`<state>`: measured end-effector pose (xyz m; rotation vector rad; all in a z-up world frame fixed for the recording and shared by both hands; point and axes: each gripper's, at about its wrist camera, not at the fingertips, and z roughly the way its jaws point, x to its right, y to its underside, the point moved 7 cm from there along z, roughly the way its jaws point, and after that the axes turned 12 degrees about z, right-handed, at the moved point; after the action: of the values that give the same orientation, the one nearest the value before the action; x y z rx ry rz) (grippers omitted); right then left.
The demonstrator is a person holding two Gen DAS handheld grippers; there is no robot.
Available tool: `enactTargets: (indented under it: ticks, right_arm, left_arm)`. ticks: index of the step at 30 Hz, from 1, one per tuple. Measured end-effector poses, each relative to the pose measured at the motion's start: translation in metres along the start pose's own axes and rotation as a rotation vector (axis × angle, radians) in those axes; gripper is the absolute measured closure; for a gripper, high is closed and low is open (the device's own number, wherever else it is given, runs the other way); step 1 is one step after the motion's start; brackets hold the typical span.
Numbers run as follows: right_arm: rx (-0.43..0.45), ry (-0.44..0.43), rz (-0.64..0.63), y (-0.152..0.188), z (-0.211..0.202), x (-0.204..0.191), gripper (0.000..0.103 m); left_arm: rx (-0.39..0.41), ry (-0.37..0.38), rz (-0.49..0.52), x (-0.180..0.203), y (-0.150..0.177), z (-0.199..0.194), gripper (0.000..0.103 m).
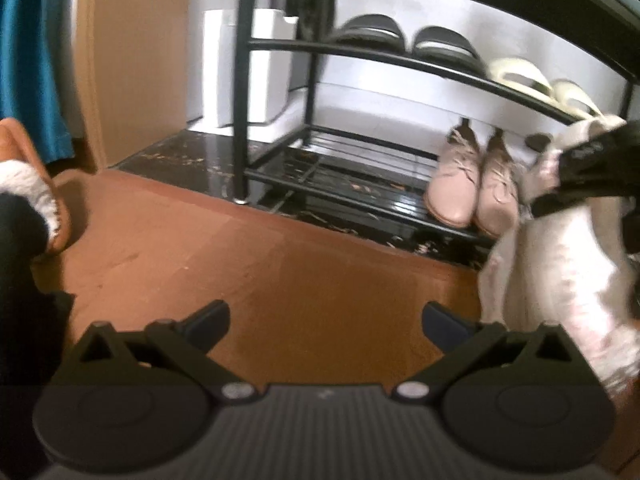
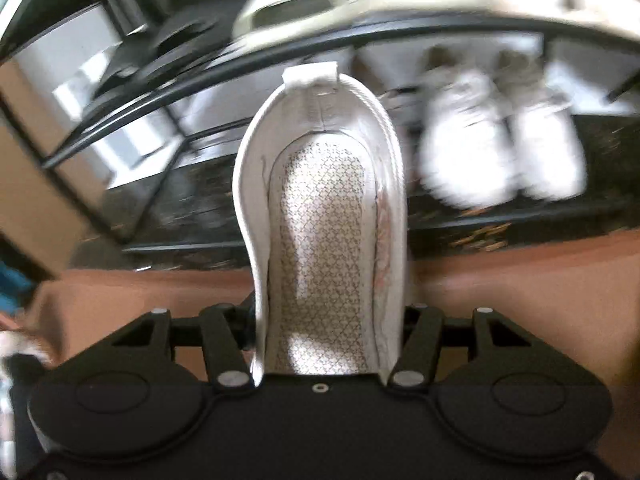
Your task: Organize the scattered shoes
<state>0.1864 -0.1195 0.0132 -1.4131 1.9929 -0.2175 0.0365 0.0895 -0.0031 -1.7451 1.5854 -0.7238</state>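
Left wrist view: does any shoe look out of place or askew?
One. A tan fleece-lined slipper sits alone at the far left, off the rack. The white shoe is held in the right gripper; shelved pairs look neat.

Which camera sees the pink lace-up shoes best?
The left wrist view: the pink lace-up shoes stand sharp on the rack's bottom shelf. The right wrist view shows them blurred and washed out.
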Motion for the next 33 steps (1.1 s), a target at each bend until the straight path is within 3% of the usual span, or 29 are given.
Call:
enactTargets:
  ticks: [5,9,12,17,23,29,33]
  right_arm:
    - [-0.072,0.01,-0.054,0.05,0.079,-0.038,0.046]
    - [-0.088,0.07,-0.087,0.07,0.111,-0.038,0.046]
    - [-0.07,0.123,-0.117,0.071,0.127,-0.022,0.046]
    - [-0.056,0.139,-0.085,0.058,0.132,-0.004,0.046]
    - [-0.044,0.146,-0.167,0.059,0.141,-0.012,0.046]
    - [-0.037,0.065,-0.123,0.052,0.138,-0.021,0.047]
    - [-0.057,0.065,-0.1,0.052,0.147,-0.018,0.046]
  left_arm:
    - [-0.026,-0.034,-0.024,-0.012,0.005,0.005,0.001]
    - [-0.059,-0.068,-0.008,-0.017,0.008,0.014,0.001]
    - [-0.079,-0.05,-0.018,-0.017,0.011,0.021,0.001]
    - [-0.103,-0.032,-0.021,-0.014,0.012,0.029,0.001]
    - [-0.095,-0.019,-0.019,-0.012,0.013,0.028,0.001]
    - [-0.092,-0.021,-0.045,-0.015,0.011,0.027,0.001]
    - [-0.097,-0.02,-0.035,-0.013,0.012,0.028,0.001]
